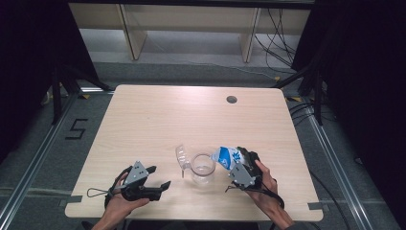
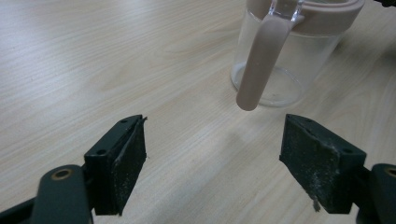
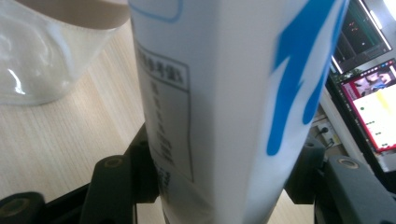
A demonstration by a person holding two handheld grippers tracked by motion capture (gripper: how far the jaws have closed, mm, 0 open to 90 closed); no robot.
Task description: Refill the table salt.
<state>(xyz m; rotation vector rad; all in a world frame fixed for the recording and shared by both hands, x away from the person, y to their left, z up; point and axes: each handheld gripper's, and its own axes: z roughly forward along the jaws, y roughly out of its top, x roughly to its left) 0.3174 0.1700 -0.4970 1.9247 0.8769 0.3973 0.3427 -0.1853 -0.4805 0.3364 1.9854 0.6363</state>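
With the right gripper (image 1: pixel 238 165) clamped on the carton (image 1: pixel 227 155), tilted at the jug (image 1: pixel 203 168) rim mid-table, the pour goes best slowly, spout over the mouth, while the left gripper (image 1: pixel 160 178), jaws released, could steady the handle (image 2: pixel 261 56).

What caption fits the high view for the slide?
Right tool tilts a blue-and-white carton over a clear jar while the open left tool waits beside it.

Wooden table (image 1: pixel 158 120); monitors (image 3: pixel 373 98) beyond.
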